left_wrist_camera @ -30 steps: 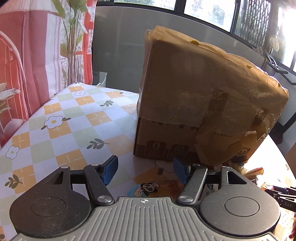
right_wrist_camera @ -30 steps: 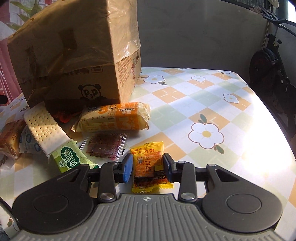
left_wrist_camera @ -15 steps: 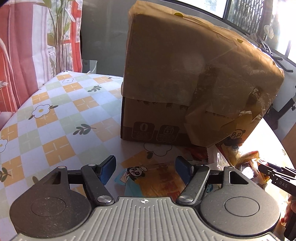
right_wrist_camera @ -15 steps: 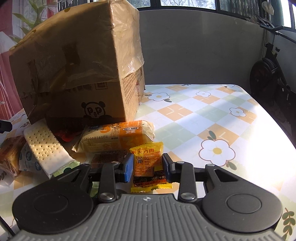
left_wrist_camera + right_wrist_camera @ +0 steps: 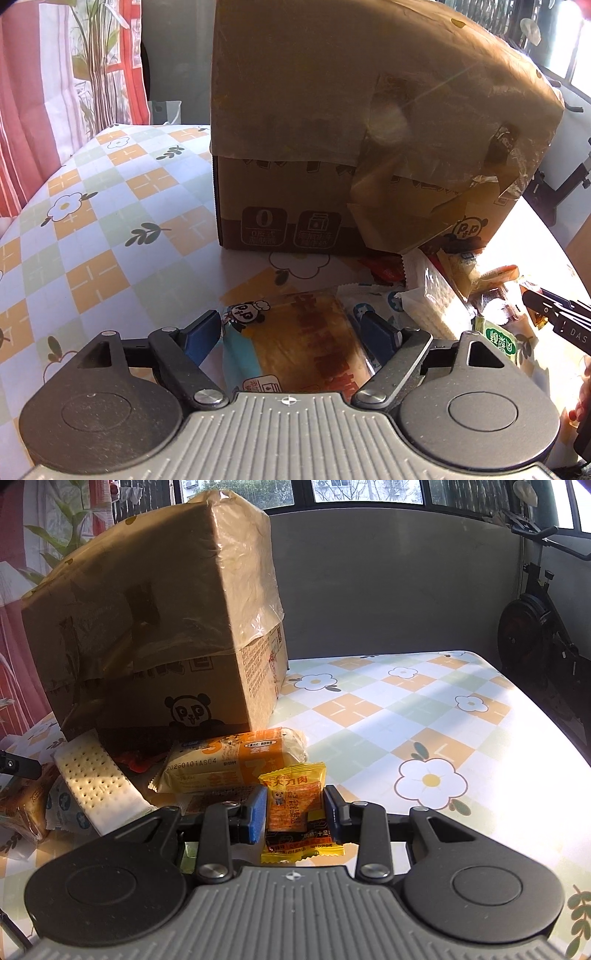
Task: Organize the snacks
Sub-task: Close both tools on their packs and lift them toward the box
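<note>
While bracketing the panda-print bread packet (image 5: 295,347) near the table's (image 5: 110,206) front edge with left gripper (image 5: 291,328) spread, clamping the yellow snack sachet (image 5: 295,805) in right gripper (image 5: 295,806), seemingly for boxing.

The table (image 5: 92,229) was viewed low and close from both wrist cameras, the left facing the box (image 5: 332,147) from one side, the right from the other, with box (image 5: 166,635) and snack pile (image 5: 110,786) shared.
</note>
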Available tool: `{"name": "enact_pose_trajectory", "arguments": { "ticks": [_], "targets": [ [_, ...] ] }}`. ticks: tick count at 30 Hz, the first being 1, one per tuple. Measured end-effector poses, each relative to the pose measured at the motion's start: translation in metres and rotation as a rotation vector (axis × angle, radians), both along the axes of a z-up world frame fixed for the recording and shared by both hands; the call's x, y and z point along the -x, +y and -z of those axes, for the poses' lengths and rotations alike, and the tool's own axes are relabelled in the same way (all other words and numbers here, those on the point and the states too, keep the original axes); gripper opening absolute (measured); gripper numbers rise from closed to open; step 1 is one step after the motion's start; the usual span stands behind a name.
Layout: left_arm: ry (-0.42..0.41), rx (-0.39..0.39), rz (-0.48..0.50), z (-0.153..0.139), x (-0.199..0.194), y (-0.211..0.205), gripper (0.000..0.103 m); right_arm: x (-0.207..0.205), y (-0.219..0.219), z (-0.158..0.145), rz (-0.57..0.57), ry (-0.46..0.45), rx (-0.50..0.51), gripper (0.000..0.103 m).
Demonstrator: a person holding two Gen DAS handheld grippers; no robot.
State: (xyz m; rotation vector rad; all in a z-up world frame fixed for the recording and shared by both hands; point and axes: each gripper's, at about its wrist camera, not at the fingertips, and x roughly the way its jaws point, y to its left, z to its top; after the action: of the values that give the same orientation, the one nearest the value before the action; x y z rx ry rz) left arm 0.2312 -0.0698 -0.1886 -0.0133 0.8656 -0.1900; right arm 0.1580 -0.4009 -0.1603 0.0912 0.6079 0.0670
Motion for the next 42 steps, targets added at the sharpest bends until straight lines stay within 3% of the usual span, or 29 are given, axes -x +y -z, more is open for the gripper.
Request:
{"name": "enact_pose_trajectory", "arguments": {
  "ticks": [10,16,22,26,42],
  "targets": [
    [0.015,-0.004,-0.006,0.009,-0.001,0.001,0.090,-0.003,0.003,0.001,-0.030,0.013,0.016,0.035],
    [0.011,0.027,-0.009,0.007,0.000,0.008,0.079,-0.002,0.004,0.001,-0.040,0.012,0.017,0.035],
    [0.004,0.018,-0.112,0.005,-0.003,0.027,0.078,-0.001,0.004,0.000,-0.039,0.011,0.013,0.035],
    [-0.003,0.014,-0.117,0.004,-0.003,0.029,0.078,-0.002,0.005,0.001,-0.043,0.015,0.019,0.035],
    [-0.163,0.023,-0.138,-0.031,0.009,0.037,0.076,0.002,0.006,-0.010,-0.049,0.005,0.016,0.035]
  ]
}}
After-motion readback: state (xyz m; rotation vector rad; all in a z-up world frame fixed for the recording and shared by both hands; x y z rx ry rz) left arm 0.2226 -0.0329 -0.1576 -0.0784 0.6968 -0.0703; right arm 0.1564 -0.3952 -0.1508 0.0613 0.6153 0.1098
